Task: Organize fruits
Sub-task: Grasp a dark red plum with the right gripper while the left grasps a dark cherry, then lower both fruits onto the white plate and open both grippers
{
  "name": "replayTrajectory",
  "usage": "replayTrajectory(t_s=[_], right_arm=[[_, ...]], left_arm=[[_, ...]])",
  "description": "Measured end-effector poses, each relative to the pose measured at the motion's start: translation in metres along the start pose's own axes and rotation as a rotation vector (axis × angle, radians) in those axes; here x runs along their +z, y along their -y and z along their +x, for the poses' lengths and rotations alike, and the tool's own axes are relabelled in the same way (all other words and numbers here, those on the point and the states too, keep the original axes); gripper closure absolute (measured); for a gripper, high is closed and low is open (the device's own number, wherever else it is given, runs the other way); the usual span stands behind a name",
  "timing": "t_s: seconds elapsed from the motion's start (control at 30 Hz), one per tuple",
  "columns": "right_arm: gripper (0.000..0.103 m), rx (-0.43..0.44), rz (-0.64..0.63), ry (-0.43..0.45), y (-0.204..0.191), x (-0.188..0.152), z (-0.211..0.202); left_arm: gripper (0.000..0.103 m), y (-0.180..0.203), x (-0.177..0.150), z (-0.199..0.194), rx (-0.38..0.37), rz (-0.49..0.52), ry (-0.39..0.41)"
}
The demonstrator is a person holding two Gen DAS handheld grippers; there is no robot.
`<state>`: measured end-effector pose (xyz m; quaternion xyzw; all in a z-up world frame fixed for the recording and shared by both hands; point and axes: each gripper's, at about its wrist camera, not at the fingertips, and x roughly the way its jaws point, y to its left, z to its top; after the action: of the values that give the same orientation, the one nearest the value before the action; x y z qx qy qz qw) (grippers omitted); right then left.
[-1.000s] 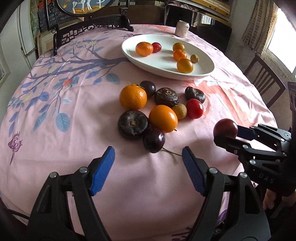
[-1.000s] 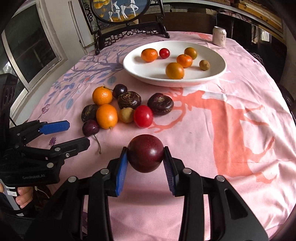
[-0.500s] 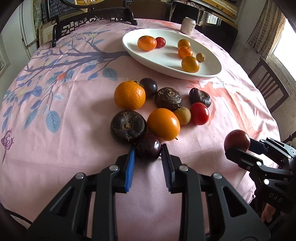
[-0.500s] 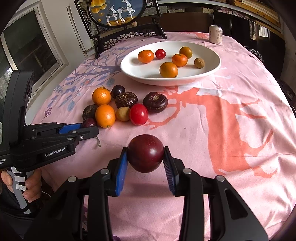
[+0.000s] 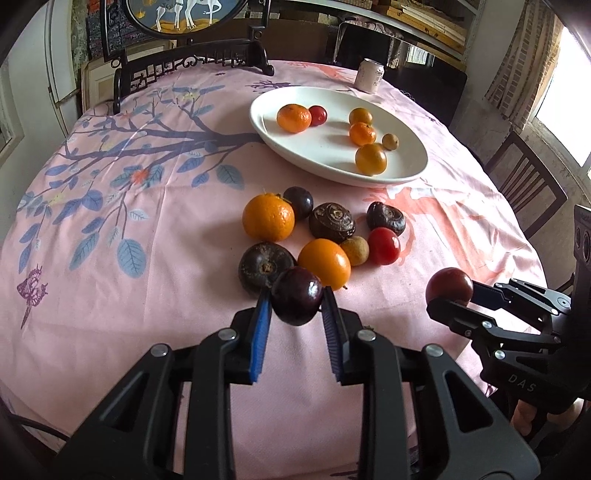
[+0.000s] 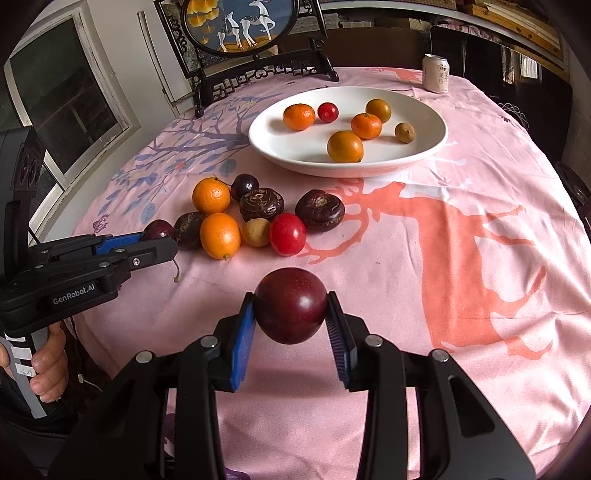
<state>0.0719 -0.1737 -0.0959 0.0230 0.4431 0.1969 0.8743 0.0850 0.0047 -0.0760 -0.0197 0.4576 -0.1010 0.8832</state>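
Note:
My left gripper (image 5: 296, 302) is shut on a dark cherry (image 5: 297, 301) and holds it just above the pink tablecloth, in front of the loose fruit cluster. My right gripper (image 6: 290, 306) is shut on a dark red plum (image 6: 290, 304), held above the cloth; it also shows in the left wrist view (image 5: 448, 286). The cluster holds two oranges (image 5: 268, 218), dark water chestnuts (image 5: 331, 221), a red tomato (image 5: 383, 245) and a small tan fruit (image 5: 355, 251). A white plate (image 5: 325, 162) behind holds several small fruits.
A drink can (image 6: 436, 73) stands at the table's far edge. A framed round picture on a dark stand (image 6: 240, 26) sits at the back. A wooden chair (image 5: 528, 192) stands to the right of the table. The left gripper appears in the right wrist view (image 6: 159, 243).
My left gripper went forward, shut on the dark cherry and lifted it off the cloth. My right gripper keeps holding the plum in about the same place.

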Motion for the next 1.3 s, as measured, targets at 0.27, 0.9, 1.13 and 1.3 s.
replayTrajectory(t_s=[0.27, 0.9, 1.13, 1.3], right_arm=[[0.065, -0.093, -0.07, 0.118, 0.022, 0.083, -0.01], [0.046, -0.234, -0.059, 0.075, 0.099, 0.175, 0.082], [0.039, -0.207, -0.056, 0.167, 0.072, 0.131, 0.0], [0.039, -0.143, -0.011, 0.213, 0.044, 0.06, -0.033]], left_arm=[[0.075, 0.007, 0.124, 0.02, 0.032, 0.039, 0.024], [0.042, 0.045, 0.257, 0.157, 0.109, 0.047, -0.099], [0.027, 0.029, 0.205, 0.055, 0.127, 0.081, 0.06], [0.024, -0.001, 0.107, 0.001, 0.153, 0.02, 0.122]])
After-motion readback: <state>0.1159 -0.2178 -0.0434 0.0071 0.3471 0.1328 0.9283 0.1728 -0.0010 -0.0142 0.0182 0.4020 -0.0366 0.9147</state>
